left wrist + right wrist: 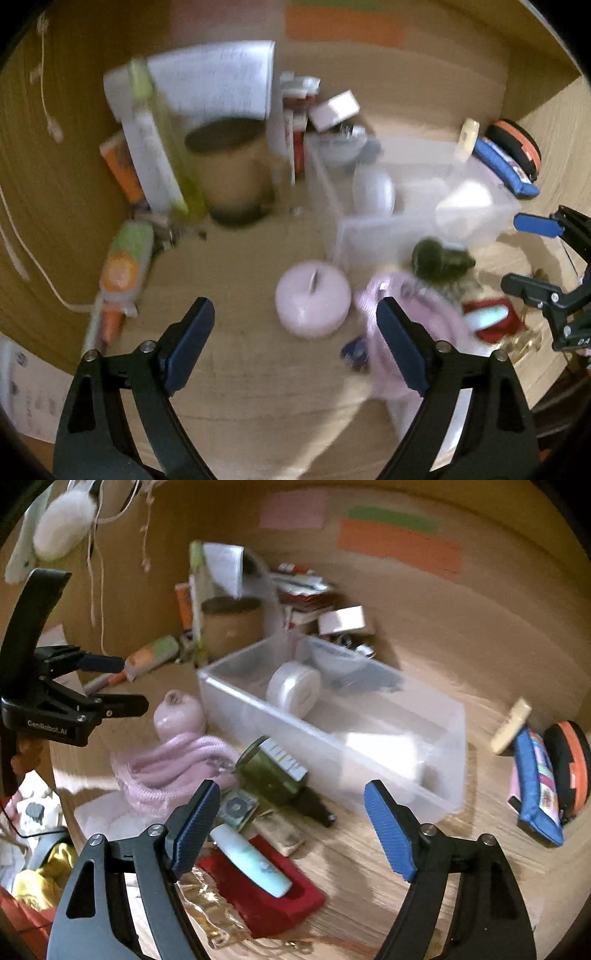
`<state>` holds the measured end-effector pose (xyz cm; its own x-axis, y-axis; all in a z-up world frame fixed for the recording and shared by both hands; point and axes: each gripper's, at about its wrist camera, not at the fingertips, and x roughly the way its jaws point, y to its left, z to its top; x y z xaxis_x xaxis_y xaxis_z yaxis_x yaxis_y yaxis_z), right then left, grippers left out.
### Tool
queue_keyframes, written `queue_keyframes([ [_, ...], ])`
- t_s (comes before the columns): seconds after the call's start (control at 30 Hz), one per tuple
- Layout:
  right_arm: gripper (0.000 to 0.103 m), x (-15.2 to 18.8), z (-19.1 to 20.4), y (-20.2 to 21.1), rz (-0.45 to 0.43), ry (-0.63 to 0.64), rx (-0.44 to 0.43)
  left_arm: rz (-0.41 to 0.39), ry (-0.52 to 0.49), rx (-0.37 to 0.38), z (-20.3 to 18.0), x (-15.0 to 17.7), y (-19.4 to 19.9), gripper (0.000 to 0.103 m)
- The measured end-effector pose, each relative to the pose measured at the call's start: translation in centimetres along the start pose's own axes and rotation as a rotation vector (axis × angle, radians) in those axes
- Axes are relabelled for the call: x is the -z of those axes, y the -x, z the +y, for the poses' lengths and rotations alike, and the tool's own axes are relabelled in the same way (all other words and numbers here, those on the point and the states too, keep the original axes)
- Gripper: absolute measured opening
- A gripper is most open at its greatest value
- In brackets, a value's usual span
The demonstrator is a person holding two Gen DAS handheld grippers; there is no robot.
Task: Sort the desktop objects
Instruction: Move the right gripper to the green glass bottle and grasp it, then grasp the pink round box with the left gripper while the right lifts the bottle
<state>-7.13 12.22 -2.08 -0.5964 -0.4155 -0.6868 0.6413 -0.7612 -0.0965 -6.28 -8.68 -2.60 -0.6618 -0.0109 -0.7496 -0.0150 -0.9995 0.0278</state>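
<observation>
My left gripper (293, 310) is open with nothing between its pads, poised above the desk just short of a pink apple-shaped jar (314, 302). A pink coiled cord (424, 314) lies under its right finger. My right gripper (291, 788) is open and holds nothing, hovering over a dark green bottle (273, 768) lying on its side. Below it a pale tube (251, 860) rests in a red case (280, 897). A clear plastic bin (258, 709) behind holds a white roll (293, 690). The left gripper (133, 683) shows at the left of the right wrist view.
A brown cup (229, 170), papers and boxes crowd the back corner against the wooden walls. A green-orange tube (125, 266) lies at the left. A blue pencil case (535, 786) and a black-orange round case (569, 760) stand right of the bin. Both views are motion-blurred.
</observation>
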Motion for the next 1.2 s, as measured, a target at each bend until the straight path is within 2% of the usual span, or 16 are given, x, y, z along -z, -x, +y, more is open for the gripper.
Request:
queue_keyframes([
  [0.2,0.074,-0.5,0.4,-2.2,0.058,0.015,-0.031,0.048,0.010,-0.034,2.0,1.8,-2.0,0.090],
  [0.3,0.066,-0.7,0.4,-3.8,0.116,0.015,-0.058,0.080,0.003,-0.050,2.0,2.1,-3.1,0.090],
  [0.5,0.063,-1.2,0.2,-6.1,0.177,0.006,-0.082,0.091,-0.040,-0.018,1.2,1.8,-4.7,0.090],
  [0.63,0.062,-1.4,0.4,-6.8,0.194,0.021,-0.076,0.102,-0.037,0.040,1.1,1.0,-5.4,0.090],
  [0.77,0.055,-1.5,0.4,-7.2,0.212,0.027,-0.074,0.102,-0.039,0.058,1.0,0.4,-5.9,0.090],
  [1.1,0.053,-1.4,1.0,-7.5,0.208,0.074,-0.037,0.096,-0.009,0.114,0.8,-0.5,-6.9,0.090],
  [1.13,0.052,-1.4,1.0,-7.5,0.204,0.074,-0.033,0.092,-0.004,0.109,0.9,-0.6,-7.0,0.087],
  [1.2,0.049,-1.2,1.0,-7.2,0.197,0.074,-0.032,0.087,0.013,0.117,1.3,-0.6,-7.0,0.074],
])
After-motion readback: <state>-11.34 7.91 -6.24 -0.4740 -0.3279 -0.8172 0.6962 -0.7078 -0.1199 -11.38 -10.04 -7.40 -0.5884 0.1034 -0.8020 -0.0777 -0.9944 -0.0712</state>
